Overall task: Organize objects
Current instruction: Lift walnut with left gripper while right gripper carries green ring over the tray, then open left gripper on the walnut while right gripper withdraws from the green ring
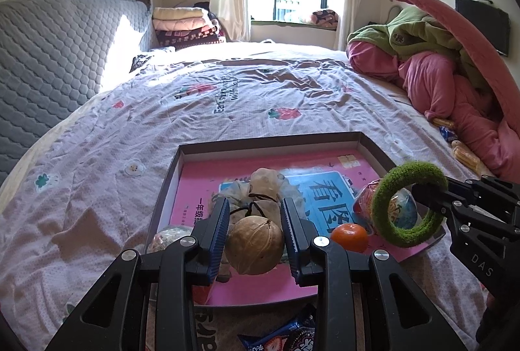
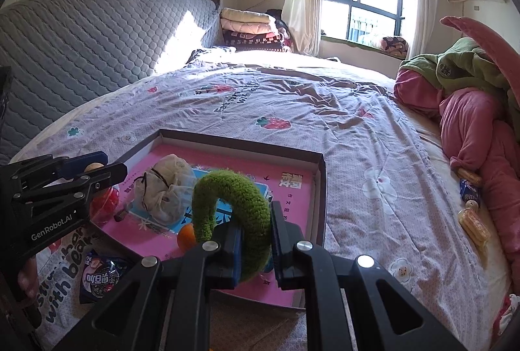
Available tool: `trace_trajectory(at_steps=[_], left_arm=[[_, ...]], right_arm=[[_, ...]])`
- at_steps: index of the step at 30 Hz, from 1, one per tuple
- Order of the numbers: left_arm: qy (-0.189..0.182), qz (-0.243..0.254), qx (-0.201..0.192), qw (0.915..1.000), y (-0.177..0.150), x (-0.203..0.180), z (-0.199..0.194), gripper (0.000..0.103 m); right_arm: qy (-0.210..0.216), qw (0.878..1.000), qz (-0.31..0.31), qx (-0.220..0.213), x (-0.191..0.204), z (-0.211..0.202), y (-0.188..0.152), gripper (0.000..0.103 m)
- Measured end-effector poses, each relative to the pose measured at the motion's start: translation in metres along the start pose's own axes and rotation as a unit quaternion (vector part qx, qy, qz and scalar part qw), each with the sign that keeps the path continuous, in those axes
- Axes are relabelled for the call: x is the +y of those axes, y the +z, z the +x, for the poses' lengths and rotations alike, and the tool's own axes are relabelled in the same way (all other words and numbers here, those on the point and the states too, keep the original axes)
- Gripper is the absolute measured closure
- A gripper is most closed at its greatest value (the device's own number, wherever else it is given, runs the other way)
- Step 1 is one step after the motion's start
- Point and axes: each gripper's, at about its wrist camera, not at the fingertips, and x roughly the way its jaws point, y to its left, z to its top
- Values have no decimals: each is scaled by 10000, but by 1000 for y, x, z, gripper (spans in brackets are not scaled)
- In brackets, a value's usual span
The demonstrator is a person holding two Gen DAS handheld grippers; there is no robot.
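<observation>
Left tool [image 1: 255, 237] grips a brown walnut [image 1: 254, 245] between its blue pads, above the shallow box [image 1: 260, 141] on the bed [image 1: 130, 130]. Right tool [image 2: 255, 248] is clamped on a green fuzzy ring [image 2: 234, 214], over the box's near corner beside a small orange [image 1: 349, 237].

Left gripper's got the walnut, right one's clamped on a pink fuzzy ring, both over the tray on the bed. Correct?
One thing is off: the fuzzy ring is green, not pink, as the right wrist view shows. The rest holds: the left gripper has the walnut, the right gripper is clamped on the ring, both over the tray on the bed.
</observation>
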Motion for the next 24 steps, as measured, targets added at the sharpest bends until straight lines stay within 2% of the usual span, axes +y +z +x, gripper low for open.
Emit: trace_trajectory(at_steps=[10,24], left_arm=[[-47,21,109,9999,-3,-6,15,70],[-49,51,467,9989,-14,-7,40,70]], right_arm=[[-45,9998,-38,190,1,11,-6,88],[-123,9995,21,285,-2,21,-10,88]])
